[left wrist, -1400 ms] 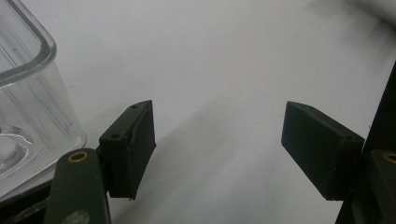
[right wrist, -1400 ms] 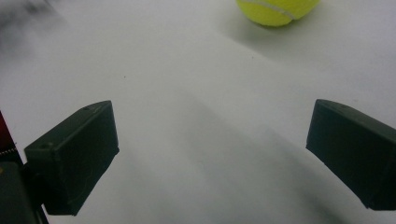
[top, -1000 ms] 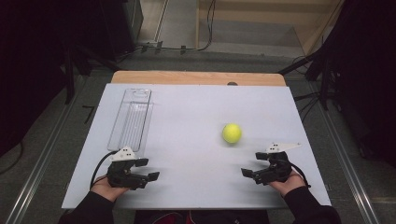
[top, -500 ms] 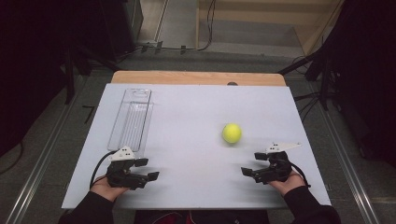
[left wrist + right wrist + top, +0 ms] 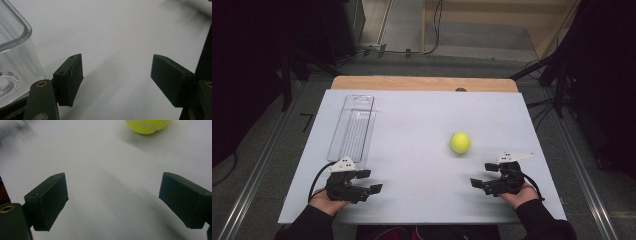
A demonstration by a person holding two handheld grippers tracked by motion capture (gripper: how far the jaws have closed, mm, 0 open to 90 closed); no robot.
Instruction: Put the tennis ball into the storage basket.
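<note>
Covering a wooden table, a white board [image 5: 412, 125] carries a tennis ball [image 5: 460, 142] at 3 o'clock and a clear plastic tray [image 5: 352, 127] at 10. Left gripper [image 5: 371, 181] and right gripper [image 5: 479, 175] rest at the near edge, jaws wide apart, empty.

ball [image 5: 460, 142]: yellow-green tennis ball, white seam visible, resting on the white tabletop [image 5: 412, 165], right of centre, nearer the right edge than the left | container [image 5: 352, 127]: clear plastic, long, rectangular, ribbed floor, open top, empty, lying lengthwise along the left edge, far end near the far-left corner | ball and container well apart
</note>
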